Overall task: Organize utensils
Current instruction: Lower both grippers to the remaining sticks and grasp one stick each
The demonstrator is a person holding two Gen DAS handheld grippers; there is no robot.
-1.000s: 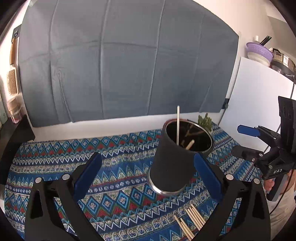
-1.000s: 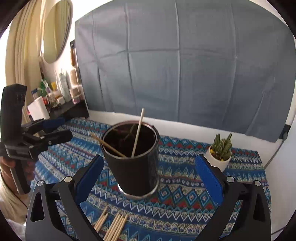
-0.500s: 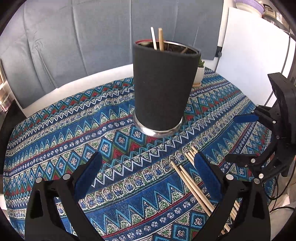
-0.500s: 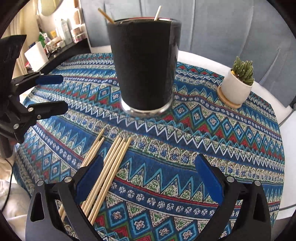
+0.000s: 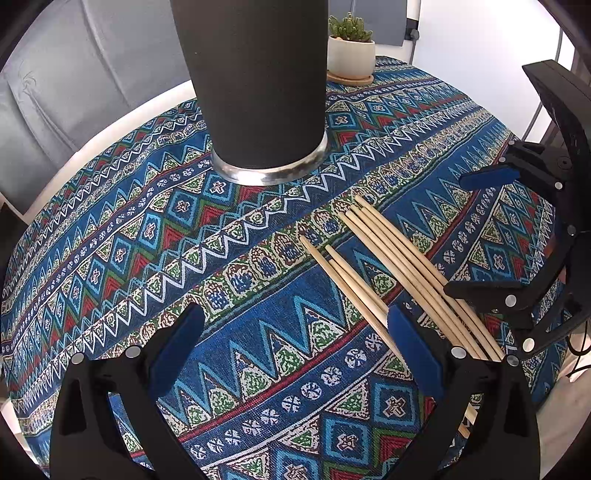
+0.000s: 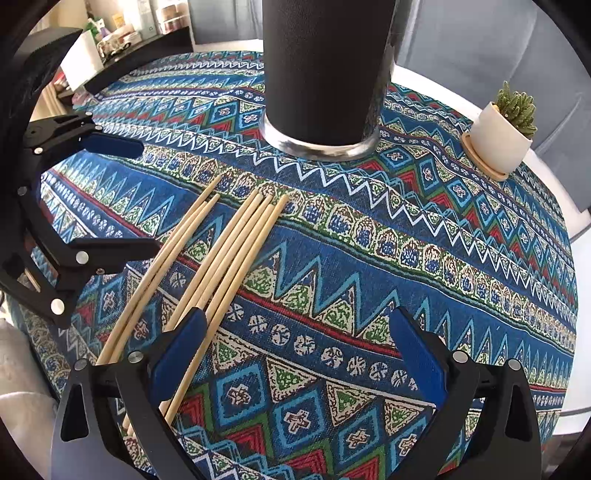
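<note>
Several wooden chopsticks [image 5: 399, 258] lie loose on the patterned tablecloth [image 5: 184, 258], also in the right wrist view [image 6: 225, 251]. A tall black cup [image 5: 258, 85] with a steel base stands behind them, seen too in the right wrist view [image 6: 325, 70]; its rim is out of frame. My left gripper [image 5: 295, 332] is open and empty, low over the cloth, its right finger by the chopsticks. My right gripper [image 6: 295, 332] is open and empty, its left finger over the chopsticks. Each gripper shows in the other's view: right [image 5: 484, 232], left [image 6: 125, 192].
A small cactus in a white pot [image 5: 351, 55] on a wooden coaster stands right of the cup, also in the right wrist view [image 6: 502, 133]. A shelf with bottles [image 6: 140, 22] lies far left. The round table's edge [image 6: 554, 406] is near on the right.
Both grippers have dropped from above the cup down close to the cloth and the chopsticks. The cup's rim and the sticks inside it have left the view.
</note>
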